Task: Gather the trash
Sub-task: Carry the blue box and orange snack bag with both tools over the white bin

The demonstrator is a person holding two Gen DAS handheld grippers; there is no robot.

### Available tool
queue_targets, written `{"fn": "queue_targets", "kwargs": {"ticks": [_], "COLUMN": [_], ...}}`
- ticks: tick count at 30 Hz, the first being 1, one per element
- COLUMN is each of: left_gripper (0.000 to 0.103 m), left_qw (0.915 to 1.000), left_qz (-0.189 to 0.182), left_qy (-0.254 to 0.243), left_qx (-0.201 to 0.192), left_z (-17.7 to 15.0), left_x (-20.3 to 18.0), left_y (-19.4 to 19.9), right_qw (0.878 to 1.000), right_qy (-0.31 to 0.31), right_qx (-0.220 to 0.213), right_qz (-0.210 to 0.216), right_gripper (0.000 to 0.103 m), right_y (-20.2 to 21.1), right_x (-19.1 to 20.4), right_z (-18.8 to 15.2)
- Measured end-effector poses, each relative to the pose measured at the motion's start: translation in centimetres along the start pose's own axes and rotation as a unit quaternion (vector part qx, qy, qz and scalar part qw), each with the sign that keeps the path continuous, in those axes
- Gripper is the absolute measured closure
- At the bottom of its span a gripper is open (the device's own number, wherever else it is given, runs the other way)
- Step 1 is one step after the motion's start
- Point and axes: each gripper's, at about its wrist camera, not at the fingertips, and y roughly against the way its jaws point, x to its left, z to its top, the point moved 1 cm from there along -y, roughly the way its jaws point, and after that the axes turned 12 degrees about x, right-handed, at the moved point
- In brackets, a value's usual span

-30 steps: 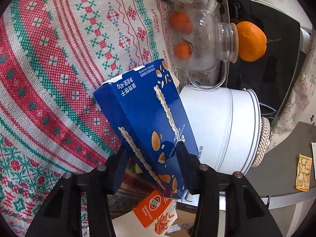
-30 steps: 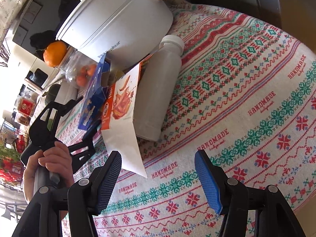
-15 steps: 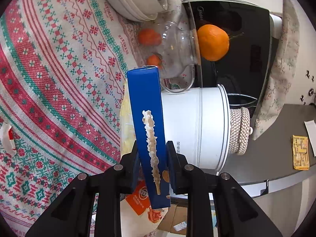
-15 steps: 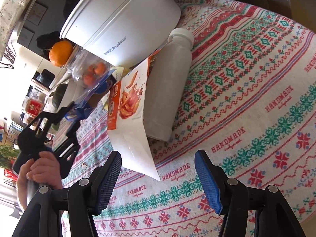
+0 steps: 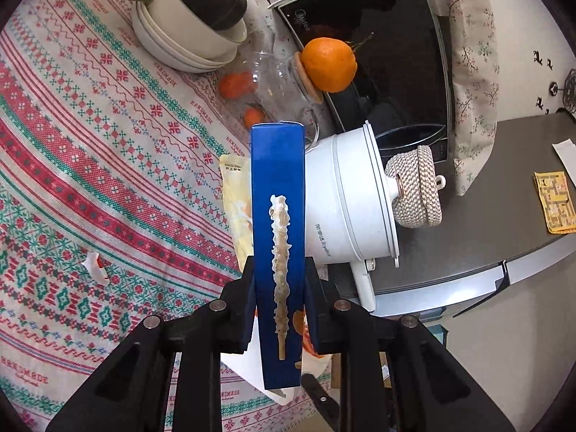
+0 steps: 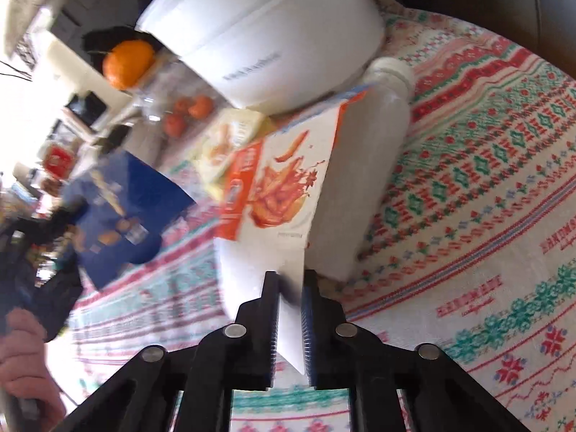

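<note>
While the left gripper (image 5: 279,295) is clamping the blue box (image 5: 278,194) edge-on for carrying, the right gripper (image 6: 289,318), having just been closing, is apparently pinching the blurred white-orange packet (image 6: 277,208) for collection.

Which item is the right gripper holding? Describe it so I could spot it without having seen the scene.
Find the big white pot on the patterned tablecloth. Leaning against the white bottle in front of it is a flat white-and-orange snack packet, its lower edge pinched in the right gripper. Its neighbour, the box, is dark blue.
</note>
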Motion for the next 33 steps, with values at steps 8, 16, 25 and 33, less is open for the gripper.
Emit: {"fn": "queue_targets", "kwargs": {"ticks": [8,16,25,33], "left_gripper": [0.079,0.079,0.079,0.079], "left_qw": [0.9964,0.9836,0.9659,0.9665], "left_qz": [0.031,0.106,0.168,0.153], "left_qy": [-0.079,-0.143,-0.18,-0.182], "left_qx": [0.003,0.025,0.08,0.096], "left_z": [-2.5,-5.7,-9.0,-11.5], "left_x": [-2.4,-4.0,-3.7,-2.7], "left_y": [3.6,5.1,5.4,6.4], "right_qw": [0.994,0.992,0.989,0.984], "right_qy": [0.097,0.114,0.135,0.156], "right_qx": [-0.044,-0.039,-0.03,-0.063], "right_qz": [-0.02,-0.041,-0.051,-0.053], "right_gripper": [0.103,0.103,0.103,0.103], "right_y": [5.6,7.6,8.3,11.6], "right_x": [5.4,6.6,7.8,9.2], "right_z": [-2.1,-5.1,-8.0,-10.3]}}
